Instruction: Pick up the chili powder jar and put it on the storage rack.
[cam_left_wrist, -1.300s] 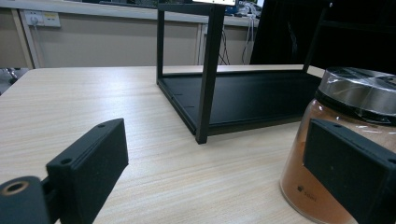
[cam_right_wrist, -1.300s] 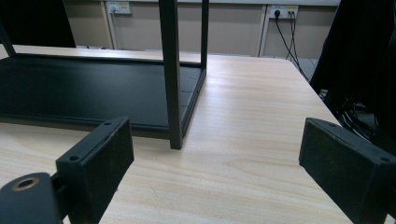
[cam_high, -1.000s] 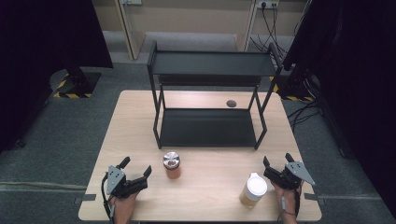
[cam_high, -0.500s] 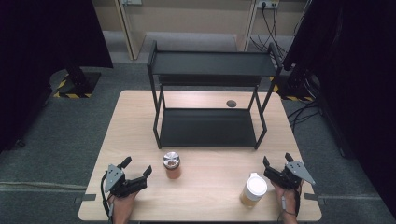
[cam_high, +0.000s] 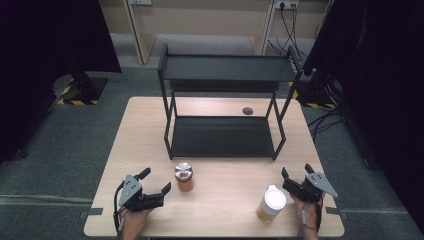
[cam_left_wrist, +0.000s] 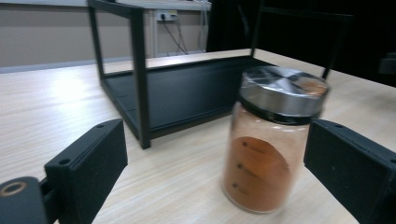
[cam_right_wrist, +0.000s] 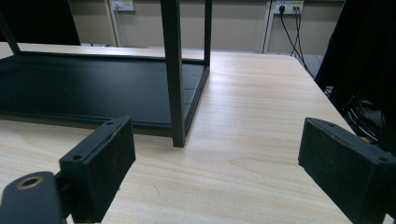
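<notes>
Apparently pre-grasp: left gripper (cam_high: 156, 186) wide open, empty, near spice jar (cam_high: 184, 176); right gripper (cam_high: 295, 179) likewise. Next: close on jar.

On the wooden table (cam_high: 140, 130) a black two-tier rack (cam_high: 225, 107) stands far, an orange jar (cam_high: 184, 177) and pale jar (cam_high: 271, 203) near, flanked by spread-jawed left gripper (cam_high: 154, 181) and right gripper (cam_high: 296, 174).

Rack (cam_high: 223, 135) at desk (cam_high: 140, 130) rear centre, spice jar (cam_high: 184, 176) in front of it, lidded cup (cam_high: 270, 203) front right
</notes>
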